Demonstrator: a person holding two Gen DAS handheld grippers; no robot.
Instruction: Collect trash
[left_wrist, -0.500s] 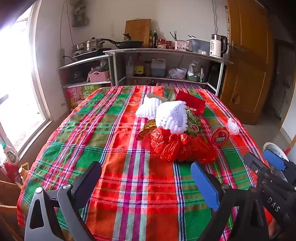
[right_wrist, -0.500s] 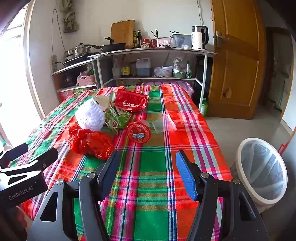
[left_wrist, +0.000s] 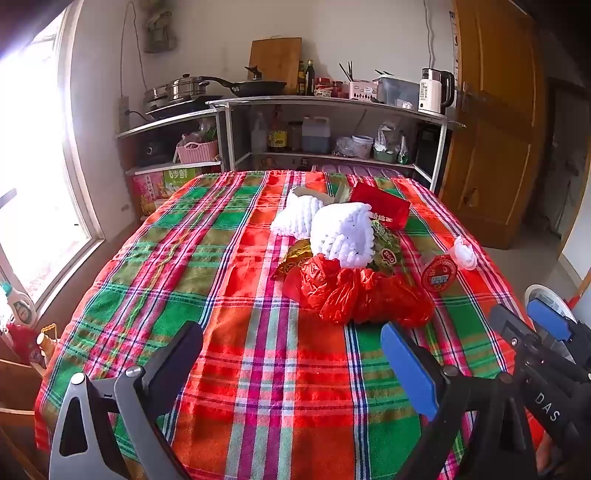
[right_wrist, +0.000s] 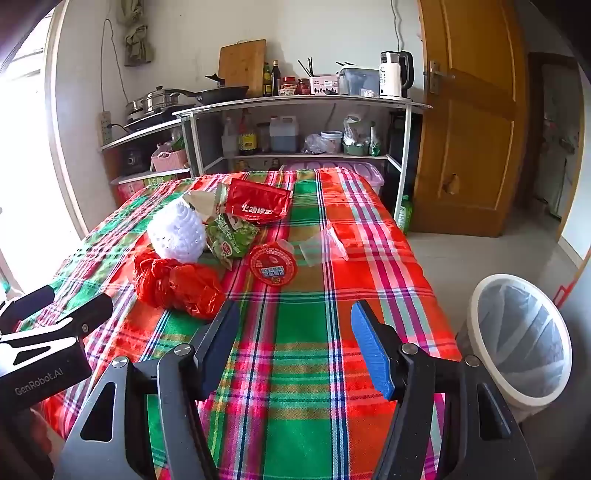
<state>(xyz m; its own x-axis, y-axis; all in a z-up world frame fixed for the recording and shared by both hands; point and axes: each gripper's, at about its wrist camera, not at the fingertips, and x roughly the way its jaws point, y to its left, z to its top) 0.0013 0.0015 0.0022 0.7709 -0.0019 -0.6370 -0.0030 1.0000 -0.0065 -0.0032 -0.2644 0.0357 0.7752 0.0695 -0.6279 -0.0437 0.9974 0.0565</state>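
A pile of trash lies mid-table on the plaid cloth: a crumpled red plastic bag (left_wrist: 354, 291) (right_wrist: 177, 284), white foam fruit nets (left_wrist: 341, 234) (right_wrist: 177, 232), a green snack wrapper (right_wrist: 231, 236), a red packet (right_wrist: 258, 203) (left_wrist: 380, 208), a round red lid (right_wrist: 273, 266) (left_wrist: 439, 275) and clear plastic (right_wrist: 321, 245). My left gripper (left_wrist: 291, 362) is open and empty, short of the red bag. My right gripper (right_wrist: 295, 343) is open and empty, near the table's front. A white lined trash bin (right_wrist: 517, 339) stands on the floor at the right.
The plaid-covered table (left_wrist: 221, 295) fills the view. Kitchen shelves with pots, bottles and a kettle (right_wrist: 393, 74) stand behind it. A wooden door (right_wrist: 469, 129) is at the right, a bright window (left_wrist: 33, 184) at the left.
Both grippers have edged slightly forward toward the trash pile. Nothing on the table has moved.
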